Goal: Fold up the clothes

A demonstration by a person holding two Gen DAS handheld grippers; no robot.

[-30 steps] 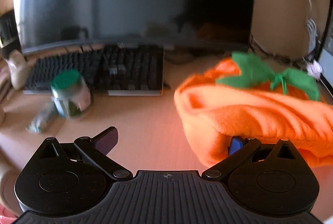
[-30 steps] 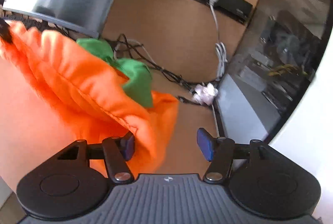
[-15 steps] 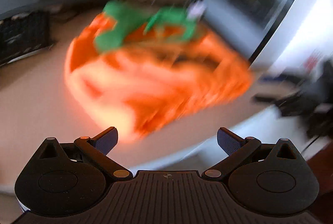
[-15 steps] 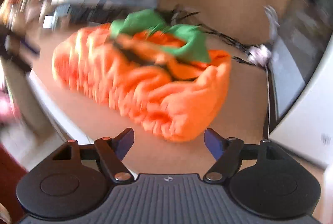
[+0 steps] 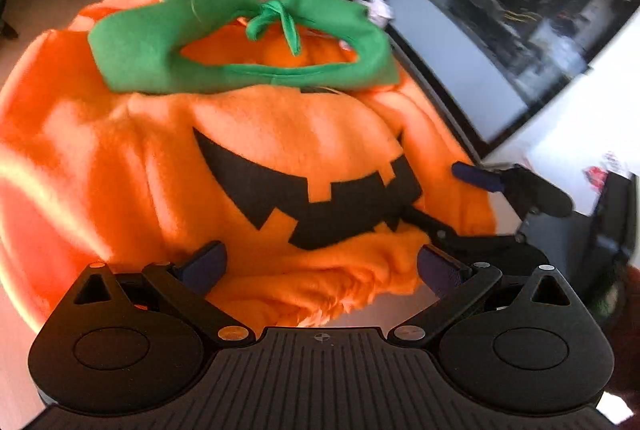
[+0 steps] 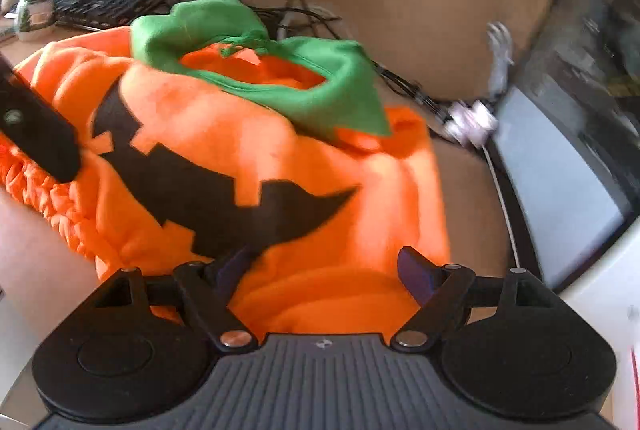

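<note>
Left gripper (image 5: 320,264) spread wide, gripping nothing; blue pads clear of the cloth on both sides. Between and just ahead of its fingers, the gathered hem of the orange pumpkin costume (image 5: 256,150), lying bunched on the desk (image 5: 16,2) with the black jagged mouth (image 5: 316,198) facing up. Farther ahead of the fingers, the green collar (image 5: 160,42), tied in a small knot. Beyond the right finger, touching or just beside the costume's far edge, cannot tell which, the other tool's blue-tipped finger. Right gripper (image 6: 320,270) opening, jaws already wide, costume (image 6: 280,150) fabric lying between the pads but not pinched. Ahead and left of its fingers, keyboard (image 6: 96,0) and small jar (image 6: 34,10); ahead and right, tangled cables (image 6: 400,82) and a dark screen (image 6: 580,110).
</note>
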